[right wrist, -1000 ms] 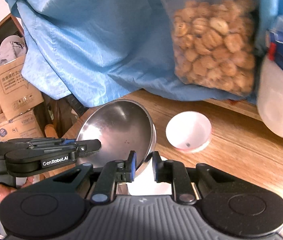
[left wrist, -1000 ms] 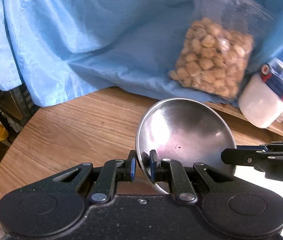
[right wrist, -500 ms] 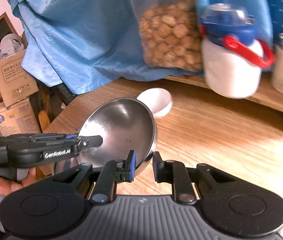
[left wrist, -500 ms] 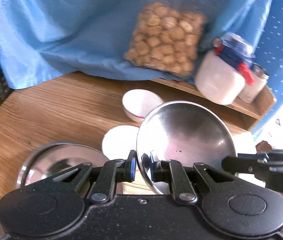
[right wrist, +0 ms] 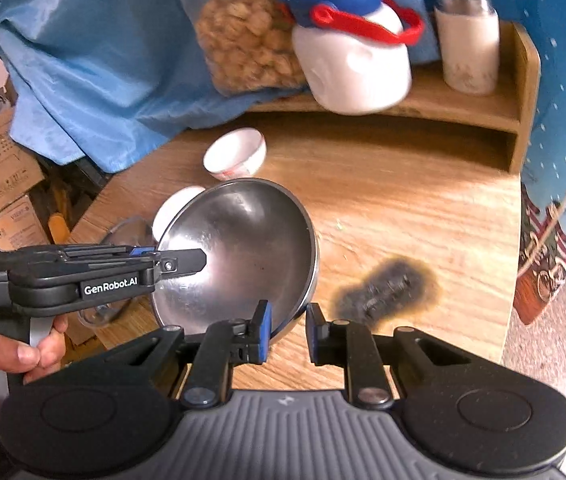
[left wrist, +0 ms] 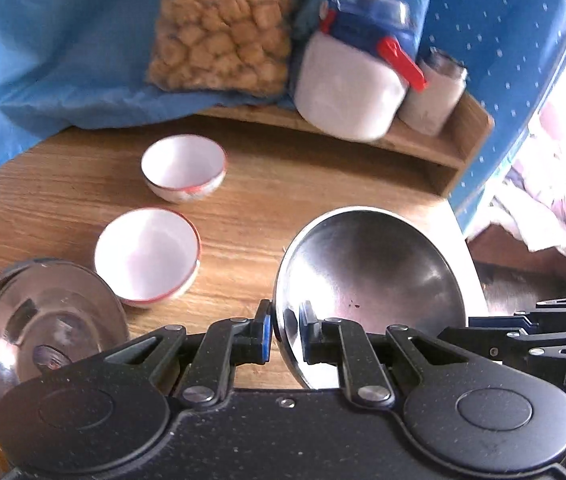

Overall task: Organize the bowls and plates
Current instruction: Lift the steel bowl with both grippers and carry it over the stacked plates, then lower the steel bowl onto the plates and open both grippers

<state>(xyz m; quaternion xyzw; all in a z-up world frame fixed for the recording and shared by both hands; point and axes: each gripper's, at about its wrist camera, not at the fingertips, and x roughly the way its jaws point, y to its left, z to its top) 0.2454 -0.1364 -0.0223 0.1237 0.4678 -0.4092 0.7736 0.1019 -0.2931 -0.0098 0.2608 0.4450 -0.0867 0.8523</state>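
Steel bowl hangs tilted above the wooden worktop — left gripper and right gripper both have jaws clamped on its rim. Two white bowls and a steel plate sit left.

Light: bright daylight, blown out right of the blue dotted cloth | glare: inside round steel bowl | blur: white blue-lidded jar smeared | edges: fisheye bend, dark corners
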